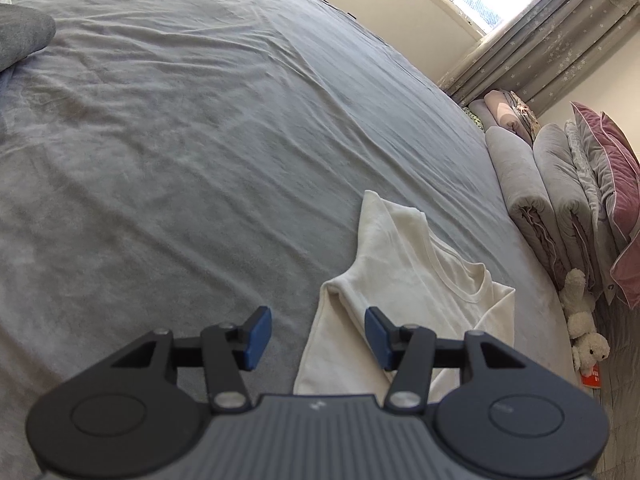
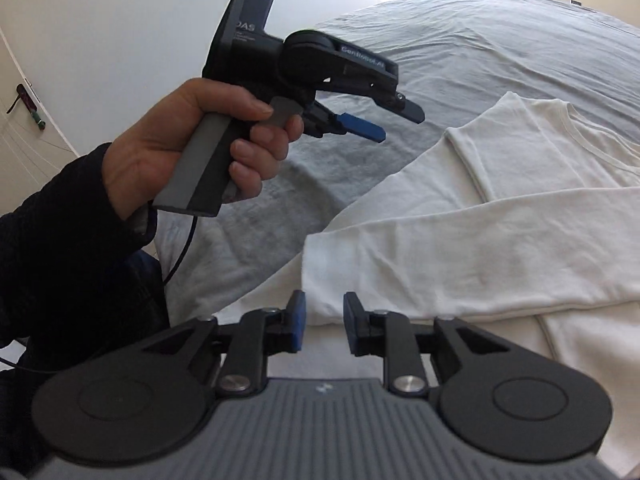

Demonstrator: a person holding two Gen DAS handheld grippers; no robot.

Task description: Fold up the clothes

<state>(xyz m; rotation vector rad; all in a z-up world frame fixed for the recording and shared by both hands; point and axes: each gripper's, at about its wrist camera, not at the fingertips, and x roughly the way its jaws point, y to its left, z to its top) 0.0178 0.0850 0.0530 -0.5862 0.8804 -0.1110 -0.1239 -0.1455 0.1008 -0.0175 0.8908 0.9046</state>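
A cream-white long-sleeved top point(image 2: 532, 184) lies flat on the grey bedsheet, partly folded. Its ribbed round neckline point(image 1: 460, 280) faces up, so the garment appears to lie front side up, though the fisheye view makes that hard to confirm. One long sleeve point(image 2: 460, 248) is laid across the body of the top, running crosswise with its cuff end near the bed's edge. The shoulder on the other side is folded inward, forming a straight crease point(image 1: 340, 292) along that flank. The fabric looks soft, lightly wrinkled and plain, without print.
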